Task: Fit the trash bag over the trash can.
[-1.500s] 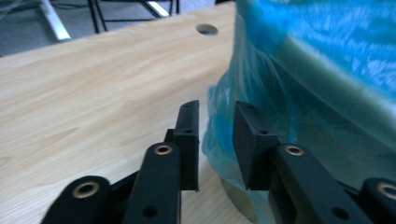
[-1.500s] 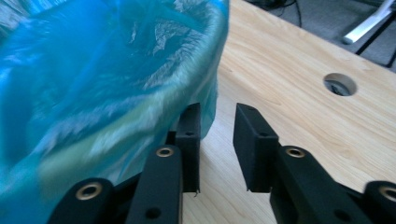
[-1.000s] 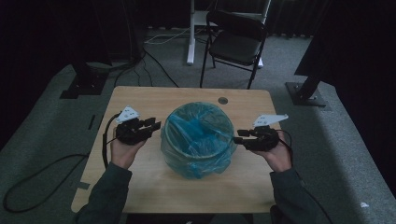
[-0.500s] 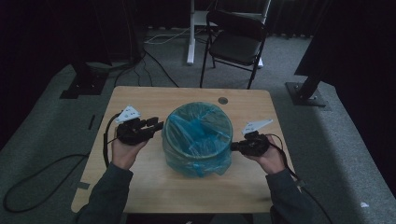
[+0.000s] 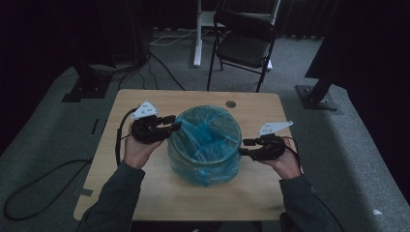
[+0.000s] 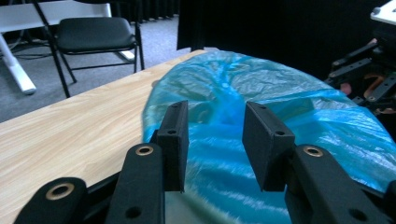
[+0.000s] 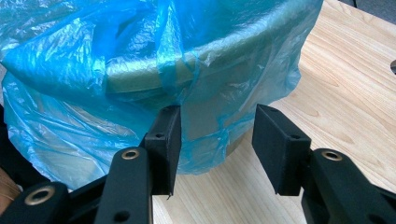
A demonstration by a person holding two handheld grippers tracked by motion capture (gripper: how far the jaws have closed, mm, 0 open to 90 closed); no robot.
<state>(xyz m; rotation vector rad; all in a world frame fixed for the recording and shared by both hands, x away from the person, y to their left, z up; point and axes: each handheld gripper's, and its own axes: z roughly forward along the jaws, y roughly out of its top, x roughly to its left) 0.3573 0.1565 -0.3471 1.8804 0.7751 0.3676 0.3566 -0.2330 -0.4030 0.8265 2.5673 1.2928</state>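
A round bin lined with a blue plastic bag [image 5: 205, 145] stands in the middle of the wooden table [image 5: 145, 198]. My left gripper [image 5: 173, 123] is at the bin's left rim; in the left gripper view its jaws [image 6: 215, 114] have just been opening and stand open over the bag's film [image 6: 280, 93], pressing nothing. My right gripper [image 5: 244, 147] is at the bin's right side. Its jaws [image 7: 217, 123] have just been opening too, and the bag's hanging edge [image 7: 205, 135] lies loose between them. The right gripper [image 6: 369, 70] also appears across the bin in the left gripper view.
A black folding chair [image 5: 244, 46] and a white desk leg [image 5: 197, 34] stand behind the table. Black stand bases [image 5: 319, 96] and cables [image 5: 29, 188] lie on the grey floor. A small round grommet [image 5: 230, 104] sits at the table's far edge.
The left gripper has shifted right and up toward the bin's rim. The right gripper dipped in at the bag's side, then drew slightly back with its jaws apart.
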